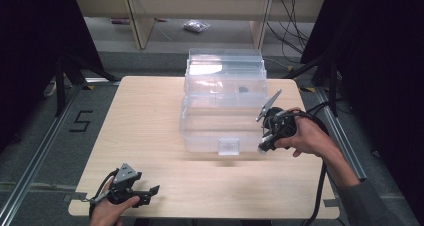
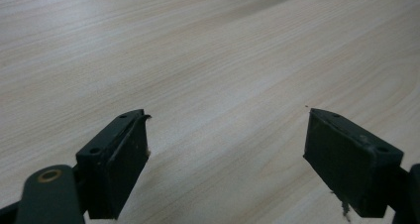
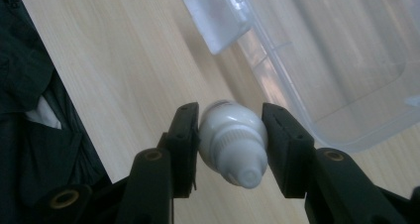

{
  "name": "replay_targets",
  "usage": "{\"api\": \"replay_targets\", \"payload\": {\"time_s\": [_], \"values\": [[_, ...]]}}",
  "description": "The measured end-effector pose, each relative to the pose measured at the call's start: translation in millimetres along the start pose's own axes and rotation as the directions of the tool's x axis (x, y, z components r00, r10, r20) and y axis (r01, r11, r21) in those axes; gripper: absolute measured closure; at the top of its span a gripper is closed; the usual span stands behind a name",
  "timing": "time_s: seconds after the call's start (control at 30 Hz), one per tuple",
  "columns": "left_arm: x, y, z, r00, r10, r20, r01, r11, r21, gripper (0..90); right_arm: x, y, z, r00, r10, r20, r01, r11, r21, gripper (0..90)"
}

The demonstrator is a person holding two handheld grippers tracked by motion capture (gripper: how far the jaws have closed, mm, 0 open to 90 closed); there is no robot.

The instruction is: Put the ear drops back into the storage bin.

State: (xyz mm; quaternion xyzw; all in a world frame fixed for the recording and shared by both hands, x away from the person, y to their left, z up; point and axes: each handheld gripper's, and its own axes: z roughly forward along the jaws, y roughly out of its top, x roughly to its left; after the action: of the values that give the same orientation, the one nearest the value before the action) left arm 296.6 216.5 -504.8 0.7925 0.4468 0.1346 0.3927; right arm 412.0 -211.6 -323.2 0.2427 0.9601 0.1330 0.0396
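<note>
A clear plastic storage box (image 1: 223, 106) with its lid swung up at the back stands in the middle of the light wooden table (image 1: 150, 121); it has a frosted latch (image 1: 229, 146) on its front wall. My right gripper (image 1: 263, 145) is at the box's front right corner, shut on a small white bottle (image 3: 233, 142) whose nozzle points toward the camera. The box's rim (image 3: 317, 100) and latch (image 3: 218, 16) lie just beyond it. My left gripper (image 1: 152, 191) rests open near the table's front left edge, with bare wood between its pads (image 2: 124, 169).
A small dark item (image 1: 243, 90) shows inside the box near its back. Wooden shelving legs and a plastic bag (image 1: 196, 26) are on the floor beyond the table. Black stands flank the table on both sides.
</note>
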Motion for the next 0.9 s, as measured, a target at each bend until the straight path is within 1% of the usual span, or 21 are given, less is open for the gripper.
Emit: {"api": "replay_targets", "payload": {"time_s": [0.03,0.07,0.1,0.13,0.17,0.23,0.3,0.37,0.4,0.43,0.47,0.53,0.57,0.6,0.7,0.73,0.77,0.8,0.83,0.87,0.9], "values": [[0.0,0.0,0.0,1.0,0.0,0.0,0.0,1.0,0.0,16.4,-0.7,1.2,-2.9,1.0,0.01,0.002,-0.01,1.0,-0.004,60.1],[0.1,0.1,0.0,1.0,0.0,0.0,0.0,1.0,0.0,16.4,-0.7,1.2,-2.9,1.0,0.01,0.002,-0.01,1.0,-0.004,60.1],[0.0,-0.1,0.1,1.0,-0.001,0.001,0.001,1.0,0.0,16.4,-1.8,2.1,-4.3,0.9999,0.009,0.012,-0.009,1.0,-0.007,60.1],[0.0,-0.1,0.1,1.0,0.001,0.003,-0.001,1.0,0.001,16.4,-3.2,3.4,-6.1,0.9999,0.011,0.007,-0.011,1.0,0.001,60.1],[0.0,0.0,0.2,1.0,0.001,0.003,-0.001,1.0,0.0,16.4,-4.5,4.2,-7.4,0.9998,0.013,0.014,-0.013,1.0,0.002,60.1],[0.1,0.3,0.2,1.0,0.002,-0.003,-0.002,1.0,0.0,16.4,-10.5,7.2,-7.6,0.9999,0.011,0.013,-0.011,1.0,0.009,60.1],[0.4,0.1,0.1,1.0,0.007,0.0,-0.007,1.0,0.004,16.4,-13.6,8.9,-7.6,0.9995,0.028,0.013,-0.028,1.0,0.012,60.1],[0.0,-0.2,1.4,1.0,-0.002,-0.003,0.001,0.9999,-0.012,16.4,-15.5,10.0,-7.7,0.9995,0.029,0.013,-0.029,0.999,0.017,60.1],[0.7,0.3,0.0,1.0,0.008,0.0,-0.008,1.0,0.006,16.4,-19.4,11.7,-7.2,0.9996,0.021,0.016,-0.022,1.0,0.017,60.2],[0.7,0.1,-0.1,1.0,0.009,0.0,-0.009,0.9999,0.008,16.4,-22.0,12.9,-7.0,0.9998,0.009,0.019,-0.009,1.0,0.018,60.1],[0.0,-0.4,1.0,1.0,-0.003,-0.001,0.003,1.0,-0.006,16.4,-22.8,13.7,-7.3,0.9994,0.028,0.019,-0.029,0.999,0.023,60.1],[0.3,-0.2,0.8,1.0,-0.005,-0.005,0.005,1.0,-0.004,16.4,-25.1,14.8,-7.6,0.9992,0.031,0.023,-0.032,0.999,0.024,60.1],[0.0,0.1,0.3,1.0,-0.008,0.0,0.008,1.0,-0.005,16.4,-26.6,15.9,-8.1,0.9989,0.04,0.023,-0.041,0.999,0.032,60.1],[0.4,-0.1,-0.3,1.0,0.001,-0.001,-0.001,1.0,0.006,16.4,-29.8,17.7,-7.9,0.9988,0.045,0.018,-0.045,0.998,0.035,60.1],[0.2,-0.3,1.1,1.0,-0.006,-0.003,0.006,1.0,-0.004,16.4,-33.6,20.3,-7.8,0.9982,0.053,0.026,-0.054,0.998,0.036,60.2],[0.3,0.1,0.4,1.0,-0.002,-0.002,0.002,1.0,0.0,16.4,-37.5,22.3,-8.1,0.9981,0.057,0.026,-0.058,0.998,0.039,60.1],[-0.4,0.2,0.4,1.0,-0.008,0.0,0.008,1.0,-0.003,16.4,-37.5,22.3,-8.1,0.9981,0.057,0.026,-0.058,0.998,0.039,60.1],[0.3,-0.1,0.1,1.0,-0.001,-0.005,0.001,1.0,0.003,16.4,-40.3,23.4,-7.9,0.9982,0.054,0.026,-0.055,0.998,0.036,60.1],[0.7,-0.2,0.4,1.0,0.0,-0.003,0.0,1.0,0.001,16.4,-42.7,24.6,-8.1,0.9972,0.063,0.039,-0.065,0.997,0.049,60.1],[-0.6,-0.2,0.9,0.9998,-0.021,0.001,0.021,0.9996,-0.017,16.4,-46.6,25.8,-7.9,0.997,0.068,0.038,-0.07,0.996,0.057,60.1],[-0.6,-0.2,0.9,0.9998,-0.021,0.001,0.021,0.9996,-0.017,16.4,-46.6,25.8,-7.9,0.997,0.068,0.038,-0.07,0.996,0.057,60.1]]}}
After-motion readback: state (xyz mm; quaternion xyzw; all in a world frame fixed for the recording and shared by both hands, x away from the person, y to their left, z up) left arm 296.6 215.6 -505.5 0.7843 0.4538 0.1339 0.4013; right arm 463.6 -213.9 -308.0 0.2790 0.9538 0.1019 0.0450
